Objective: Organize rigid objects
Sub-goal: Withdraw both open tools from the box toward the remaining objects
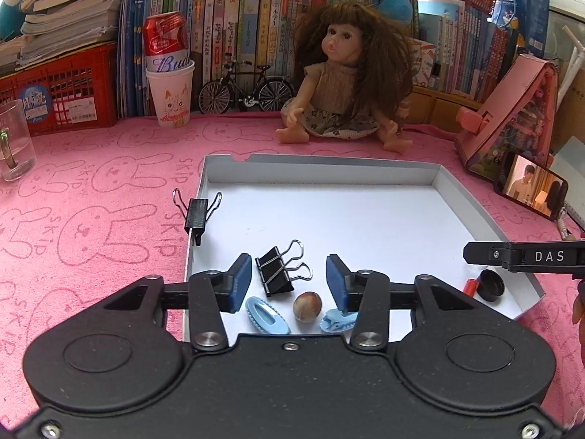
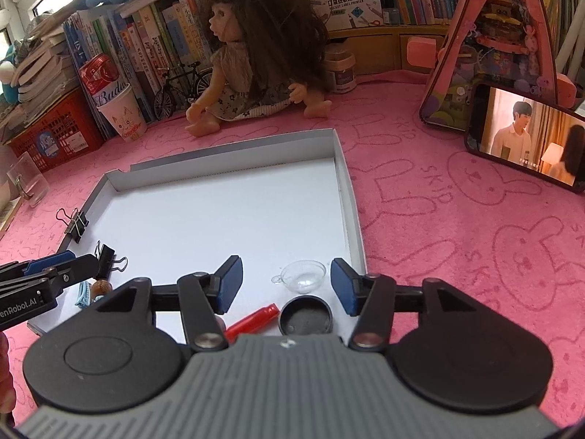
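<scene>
A shallow white tray (image 1: 321, 168) lies on the pink cloth. In the left wrist view my left gripper (image 1: 289, 280) stands open over its near left corner. A black binder clip (image 1: 276, 274) lies flat between the pads, untouched. Just nearer lie a blue hair clip (image 1: 265, 314), a brown nut (image 1: 307, 305) and a second blue clip (image 1: 338, 320). Another binder clip (image 1: 196, 216) is clamped on the tray's left rim. My right gripper (image 2: 287, 285) is open over the near right corner, with a clear plastic dome (image 2: 303, 274) loose between its pads. A black cap (image 2: 305, 316) and a red tube (image 2: 256, 320) lie below it.
A doll (image 1: 336, 84) sits behind the tray. A phone (image 2: 530, 139) playing video leans at the right, in front of a pink toy house (image 2: 490, 44). A paper cup holding a can (image 1: 170, 87), a red crate (image 1: 62, 91) and a glass (image 1: 14, 142) stand at the left, with books behind.
</scene>
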{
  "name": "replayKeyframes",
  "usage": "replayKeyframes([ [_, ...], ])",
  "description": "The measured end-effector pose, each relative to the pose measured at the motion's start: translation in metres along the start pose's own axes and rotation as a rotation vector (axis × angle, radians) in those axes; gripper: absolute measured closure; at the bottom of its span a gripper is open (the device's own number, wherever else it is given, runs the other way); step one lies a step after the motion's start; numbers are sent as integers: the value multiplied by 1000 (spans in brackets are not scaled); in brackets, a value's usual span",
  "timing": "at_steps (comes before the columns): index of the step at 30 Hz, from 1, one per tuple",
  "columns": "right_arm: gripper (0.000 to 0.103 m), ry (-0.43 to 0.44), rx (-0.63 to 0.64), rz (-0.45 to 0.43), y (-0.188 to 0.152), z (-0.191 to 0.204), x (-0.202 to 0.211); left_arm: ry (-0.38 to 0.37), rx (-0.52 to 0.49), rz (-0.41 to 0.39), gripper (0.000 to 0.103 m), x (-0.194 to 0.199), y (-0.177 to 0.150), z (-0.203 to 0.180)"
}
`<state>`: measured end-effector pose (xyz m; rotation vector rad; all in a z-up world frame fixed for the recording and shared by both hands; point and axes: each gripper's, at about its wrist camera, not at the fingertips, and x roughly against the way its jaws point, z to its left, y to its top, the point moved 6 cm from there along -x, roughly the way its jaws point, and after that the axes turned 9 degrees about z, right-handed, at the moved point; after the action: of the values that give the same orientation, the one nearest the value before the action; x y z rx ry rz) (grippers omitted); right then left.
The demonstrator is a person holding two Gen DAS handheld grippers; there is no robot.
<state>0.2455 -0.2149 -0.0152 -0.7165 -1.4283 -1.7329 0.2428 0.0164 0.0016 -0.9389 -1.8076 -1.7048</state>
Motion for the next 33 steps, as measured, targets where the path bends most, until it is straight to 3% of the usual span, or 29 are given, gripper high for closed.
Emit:
replayKeyframes([
  [15,21,-3,105,-140,-30,12,44,-46,-63,-87,41,52,-31,-27],
  [33,18,-40,176,-180,-67,23,56,-55,-84,-91,38,70,-79,-40],
])
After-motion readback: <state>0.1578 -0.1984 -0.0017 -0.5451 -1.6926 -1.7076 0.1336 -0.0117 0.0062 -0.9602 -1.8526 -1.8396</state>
